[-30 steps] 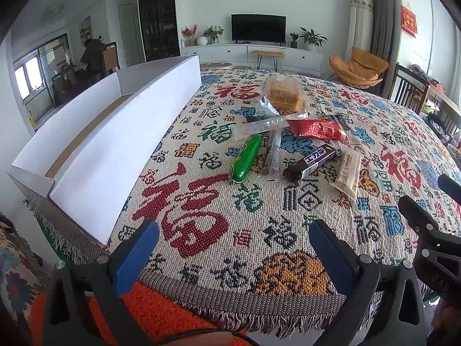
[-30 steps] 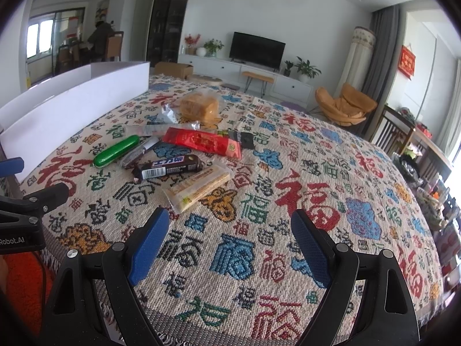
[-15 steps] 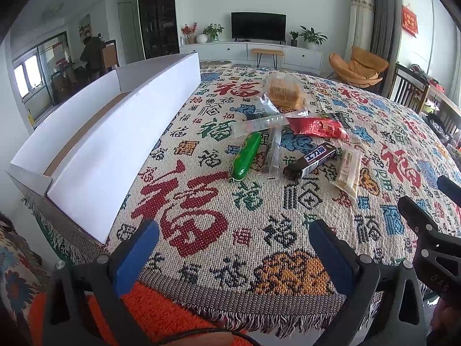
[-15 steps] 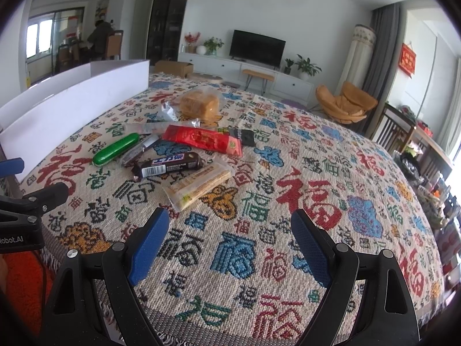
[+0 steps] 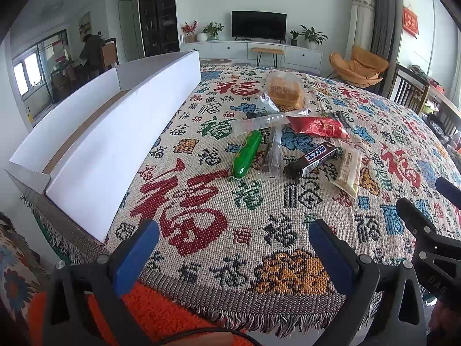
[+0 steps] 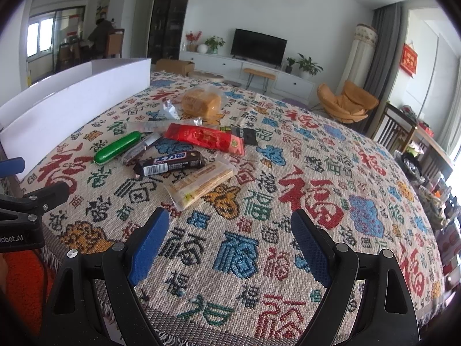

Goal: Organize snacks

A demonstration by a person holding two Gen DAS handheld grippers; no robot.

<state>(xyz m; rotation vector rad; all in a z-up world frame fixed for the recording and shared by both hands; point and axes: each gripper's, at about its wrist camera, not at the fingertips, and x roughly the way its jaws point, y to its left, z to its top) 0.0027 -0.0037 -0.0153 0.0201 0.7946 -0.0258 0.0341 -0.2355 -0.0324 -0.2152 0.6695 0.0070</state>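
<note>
Both the left gripper point(image 5: 233, 240) and right gripper point(image 6: 230, 229) are wide open and empty; the snacks point(image 6: 173, 161) lie in a heap beside the white box point(image 5: 121, 132) (nothing in it that I can see); best reach slowly for one near snack, pinching its middle.

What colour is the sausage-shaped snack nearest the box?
Glossy green sausage-shaped snack, clearest in the right wrist view.

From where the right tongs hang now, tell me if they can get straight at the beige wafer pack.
Probably yes. The right tongs stand open and empty, and the beige wafer pack lies just ahead of them on the patterned cloth, nearest of the snacks, with only bare cloth between. The chocolate bar sits close behind it.
</note>
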